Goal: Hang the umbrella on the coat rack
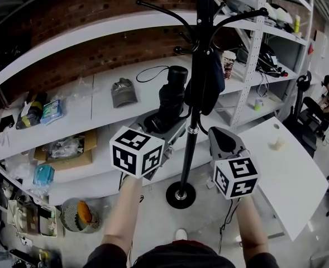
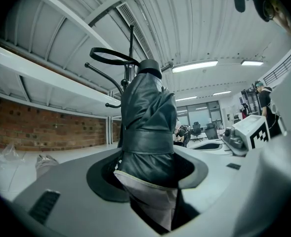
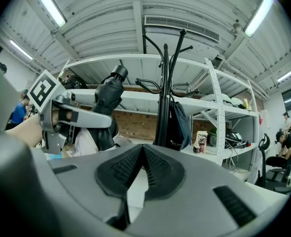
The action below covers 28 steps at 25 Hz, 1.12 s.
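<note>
Since the left gripper [image 2: 150, 181] is clamped on the folded umbrella [image 2: 147, 127] upright between its jaws, carry the strap loop [image 2: 113, 57] above them over a coat rack [image 1: 189, 155] hook ahead, then lower. The right gripper [image 3: 138, 174] has its jaws together, empty.

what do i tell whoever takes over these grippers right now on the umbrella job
Left gripper: shut on the folded umbrella, strap end up, strap loop hanging free.
Right gripper: shut, empty.
Coat rack: just ahead, a dark bag hanging on it; upper hook is bare.
Done: umbrella in hand, beside the pole.
Left: slip the loop over a bare hook, then let go.
</note>
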{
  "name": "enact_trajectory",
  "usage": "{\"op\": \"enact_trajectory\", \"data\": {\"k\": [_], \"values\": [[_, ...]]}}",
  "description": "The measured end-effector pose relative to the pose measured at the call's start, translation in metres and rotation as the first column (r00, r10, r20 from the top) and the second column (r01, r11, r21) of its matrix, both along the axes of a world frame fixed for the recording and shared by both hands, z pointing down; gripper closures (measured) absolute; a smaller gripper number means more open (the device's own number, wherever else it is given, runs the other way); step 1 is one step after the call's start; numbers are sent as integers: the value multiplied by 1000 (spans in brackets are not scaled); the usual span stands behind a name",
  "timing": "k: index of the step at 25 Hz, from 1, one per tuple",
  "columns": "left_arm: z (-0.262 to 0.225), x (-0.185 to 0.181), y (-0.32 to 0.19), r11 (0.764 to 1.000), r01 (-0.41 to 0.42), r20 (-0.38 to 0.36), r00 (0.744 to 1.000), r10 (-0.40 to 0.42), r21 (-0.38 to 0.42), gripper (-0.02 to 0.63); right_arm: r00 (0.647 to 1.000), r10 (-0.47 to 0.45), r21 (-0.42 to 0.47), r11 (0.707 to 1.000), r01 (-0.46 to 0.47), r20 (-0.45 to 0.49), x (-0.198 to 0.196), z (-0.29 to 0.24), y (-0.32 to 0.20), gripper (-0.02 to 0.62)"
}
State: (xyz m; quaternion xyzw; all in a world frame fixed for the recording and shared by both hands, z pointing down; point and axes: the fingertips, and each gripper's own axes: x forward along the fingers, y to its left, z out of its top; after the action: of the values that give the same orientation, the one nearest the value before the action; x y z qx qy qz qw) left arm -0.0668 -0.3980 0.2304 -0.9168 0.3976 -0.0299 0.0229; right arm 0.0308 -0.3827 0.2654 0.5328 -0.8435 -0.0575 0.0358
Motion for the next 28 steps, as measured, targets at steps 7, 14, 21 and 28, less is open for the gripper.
{"op": "enact_trajectory", "data": {"k": [7,14,21,28], "values": [[-18,13,-26,1000,-15,-4,1000,15,25,377,1000,-11,8,1000,11,-3,8,-5,-26,577],[-22,26,-41,999,-43,3,999,43,25,377,1000,-18,19,1000,18,2,10,-7,-42,577],[-26,37,-54,998,-63,6,998,62,27,377,1000,-15,20,1000,16,-15,16,-5,-50,577],[-26,49,-61,996,-91,6,996,91,16,377,1000,-7,11,1000,7,-17,22,-2,-52,577]]}}
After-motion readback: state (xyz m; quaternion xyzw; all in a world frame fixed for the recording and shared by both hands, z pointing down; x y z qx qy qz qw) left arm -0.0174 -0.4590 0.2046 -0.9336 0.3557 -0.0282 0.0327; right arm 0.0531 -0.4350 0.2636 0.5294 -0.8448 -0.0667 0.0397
